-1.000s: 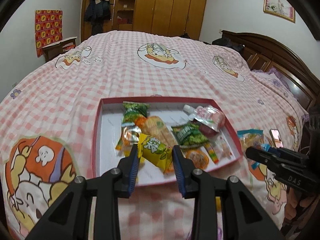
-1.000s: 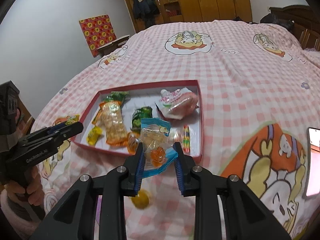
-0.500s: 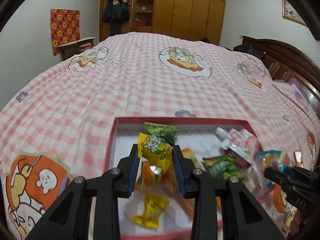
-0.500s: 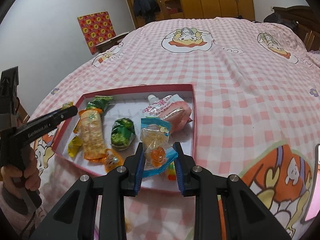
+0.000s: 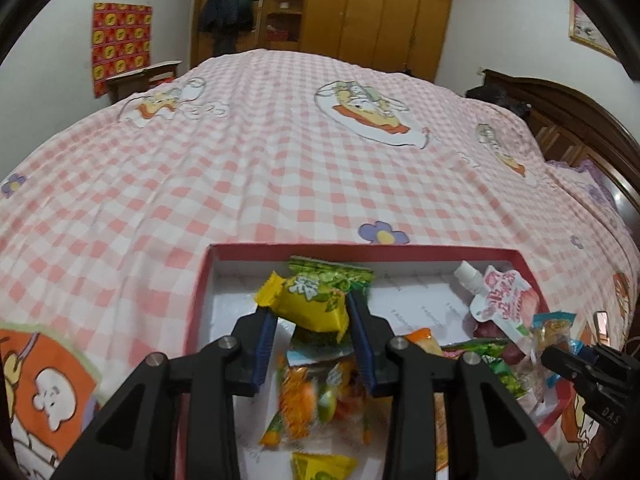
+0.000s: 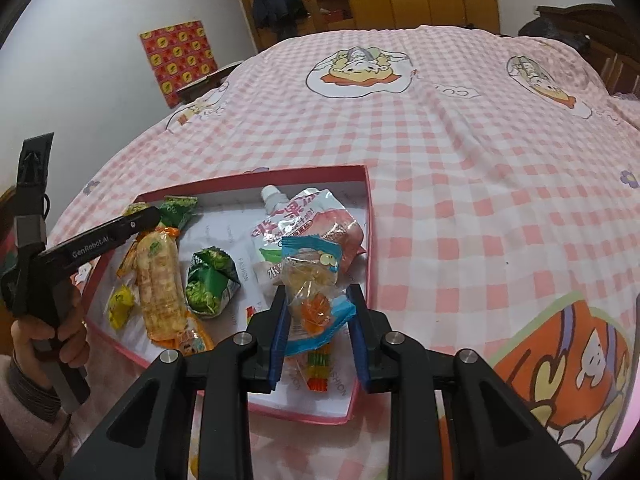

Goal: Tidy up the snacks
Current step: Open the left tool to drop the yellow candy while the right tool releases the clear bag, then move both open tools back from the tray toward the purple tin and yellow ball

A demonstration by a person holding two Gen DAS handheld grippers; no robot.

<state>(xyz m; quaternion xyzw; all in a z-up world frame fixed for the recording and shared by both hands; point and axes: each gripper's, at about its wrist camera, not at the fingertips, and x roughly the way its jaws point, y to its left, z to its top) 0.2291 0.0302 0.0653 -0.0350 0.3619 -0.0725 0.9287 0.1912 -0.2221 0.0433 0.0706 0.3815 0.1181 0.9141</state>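
A red-rimmed white tray (image 5: pixel 200 304) lies on the bed and holds several snack packets. My left gripper (image 5: pixel 314 312) is shut on a yellow snack packet (image 5: pixel 308 304) and holds it over the tray's left part. My right gripper (image 6: pixel 318 308) is shut on a blue-edged clear candy packet (image 6: pixel 316 292) over the tray's (image 6: pixel 370 240) right side. The left gripper also shows at the left of the right wrist view (image 6: pixel 136 220), over the tray's far left corner. A pink drink pouch (image 6: pixel 304 220) lies in the tray at the back right.
In the tray lie a long orange cracker packet (image 6: pixel 158 280), a green packet (image 6: pixel 210 276), a small yellow packet (image 6: pixel 120 300) and a striped candy strip (image 6: pixel 318 364). The pink checked bedspread (image 5: pixel 280 160) stretches beyond. A wooden headboard (image 5: pixel 580 120) stands at the right.
Both grippers have moved forward over the tray with their packets. The left gripper's view has come closer to the tray and lower.
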